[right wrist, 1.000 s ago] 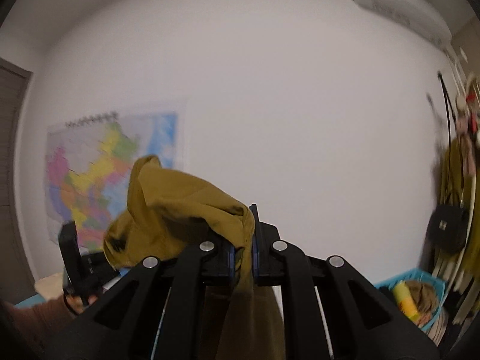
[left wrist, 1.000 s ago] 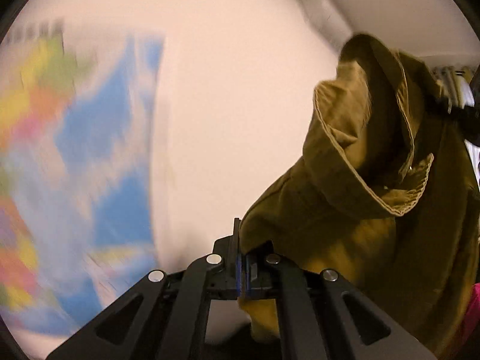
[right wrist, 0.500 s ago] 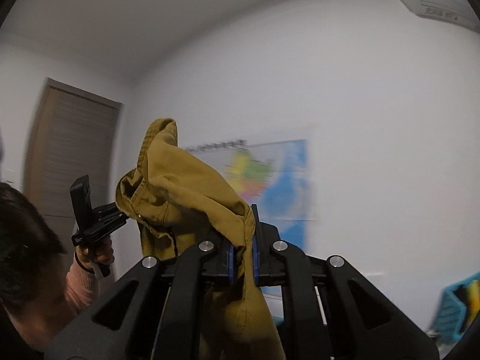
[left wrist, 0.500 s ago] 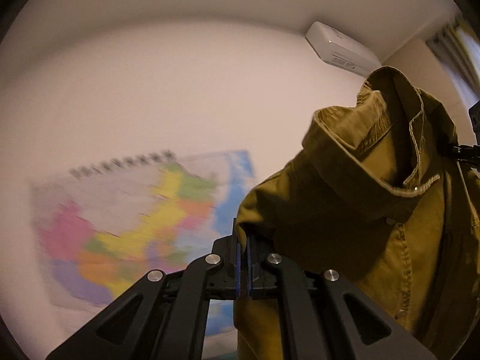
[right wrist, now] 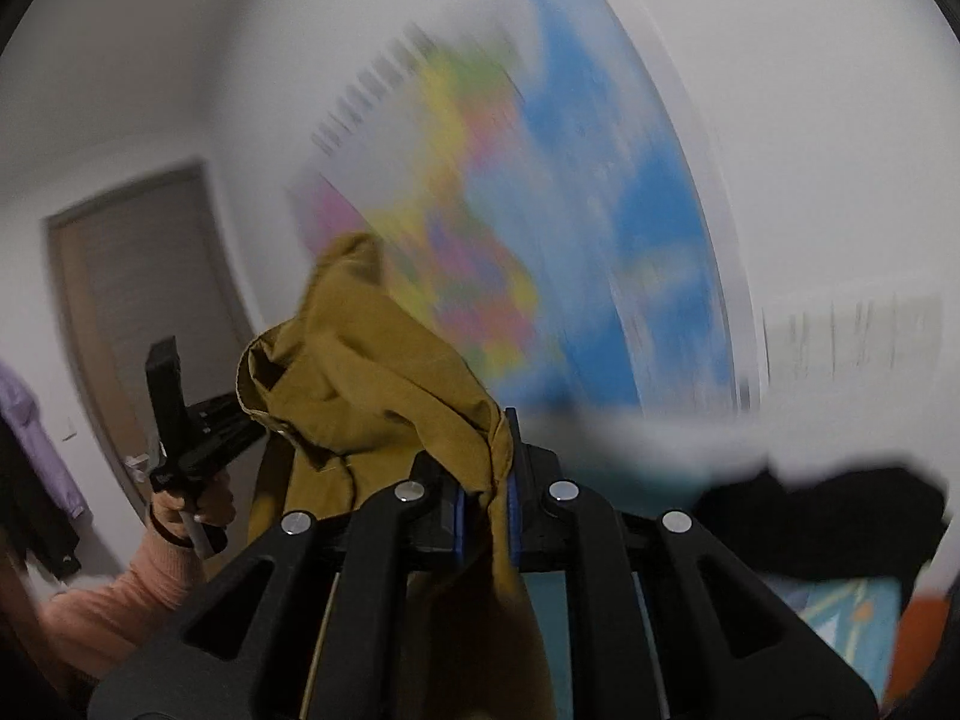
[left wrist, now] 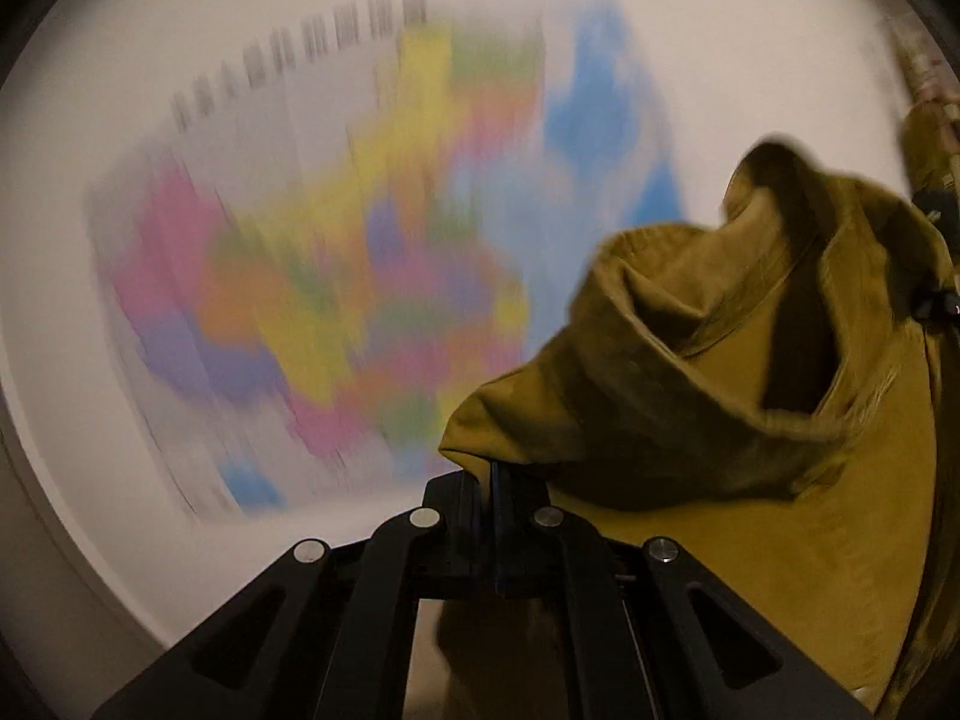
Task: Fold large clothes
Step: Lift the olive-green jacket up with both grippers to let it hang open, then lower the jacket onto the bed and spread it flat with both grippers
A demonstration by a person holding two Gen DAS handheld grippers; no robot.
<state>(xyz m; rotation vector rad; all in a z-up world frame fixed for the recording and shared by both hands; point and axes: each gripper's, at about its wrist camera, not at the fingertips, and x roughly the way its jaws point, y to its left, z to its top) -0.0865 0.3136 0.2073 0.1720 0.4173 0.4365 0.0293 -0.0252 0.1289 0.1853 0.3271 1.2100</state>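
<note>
A mustard-yellow shirt (left wrist: 750,408) hangs in the air between my two grippers. My left gripper (left wrist: 489,480) is shut on one edge of it, and the collar and body bunch to the right of the fingers. My right gripper (right wrist: 489,468) is shut on another edge of the same shirt (right wrist: 360,372), which drapes left and down through the jaws. The left gripper (right wrist: 180,438) also shows in the right wrist view, held in a hand with a pink sleeve (right wrist: 120,600). The lower part of the shirt is hidden below both views.
A coloured wall map (left wrist: 360,276) hangs on the white wall ahead, heavily blurred; it also shows in the right wrist view (right wrist: 540,240). A brown door (right wrist: 144,312) stands at left. A dark garment (right wrist: 828,510) and something blue and orange (right wrist: 852,612) lie low right.
Both grippers have swung downward with the shirt still gripped; the map now fills both views and is motion-blurred. The door and low objects have come into the right wrist view.
</note>
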